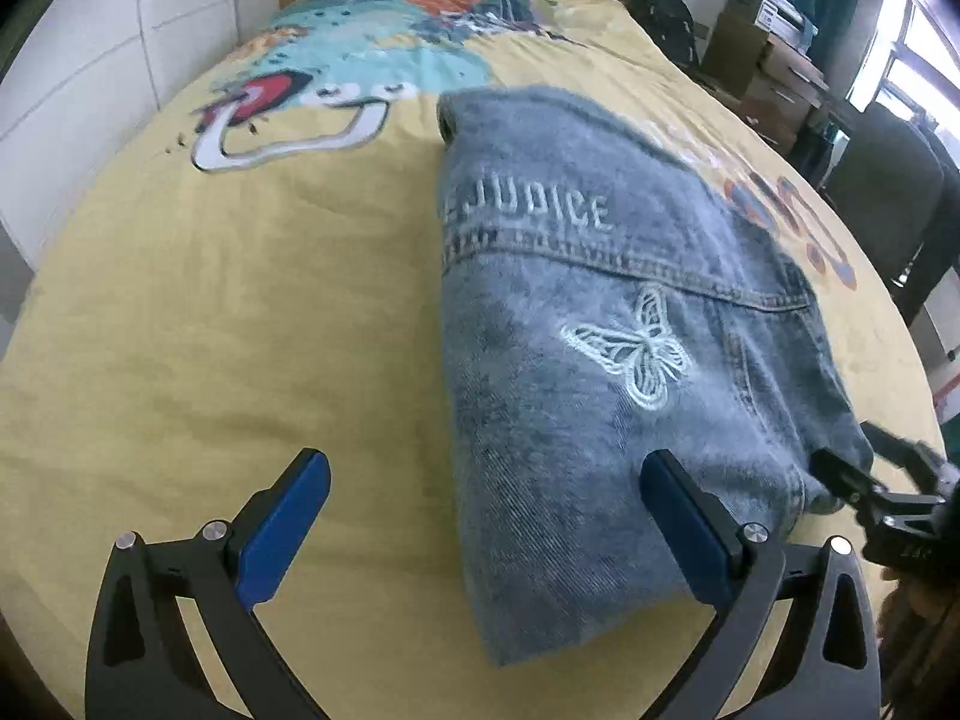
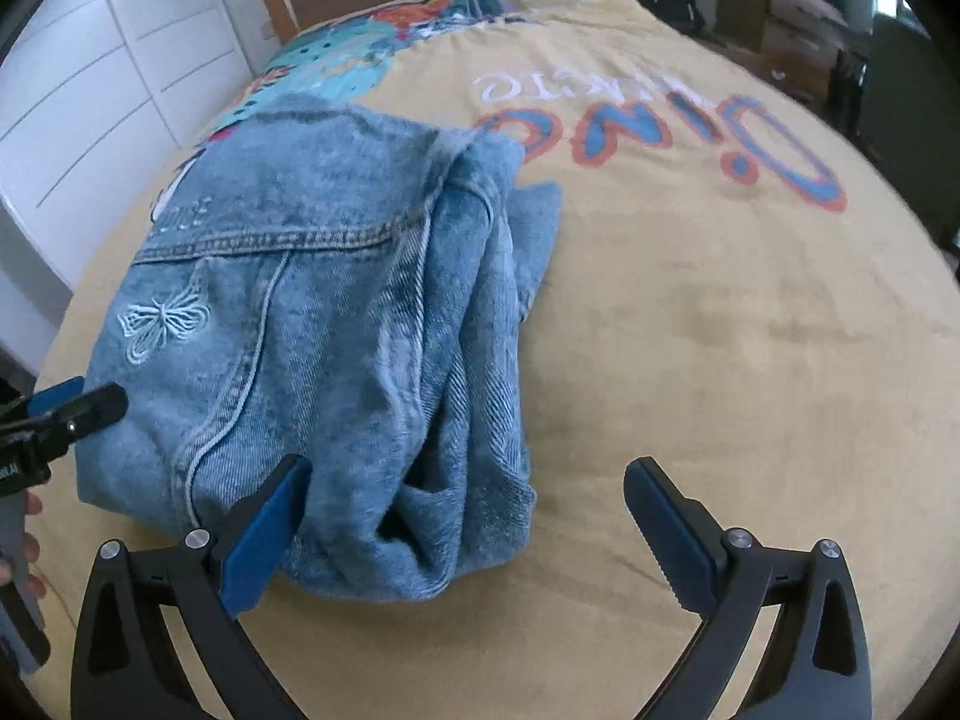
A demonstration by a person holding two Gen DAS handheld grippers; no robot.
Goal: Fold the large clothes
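While both grippers gape empty, left gripper (image 1: 486,498), right gripper (image 2: 468,504), folded denim jacket (image 1: 570,360) lettered "JUDICE", butterfly (image 1: 636,354).

Soft daylight from window (image 1: 912,60), slight blur, fisheye-bent dark edges

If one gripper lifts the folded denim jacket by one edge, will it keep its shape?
Probably not. The denim jacket lies in loose layers along its right side, so it would likely sag and unfold. Thick seamed denim suggests some weight, and its rough weave should not slip.
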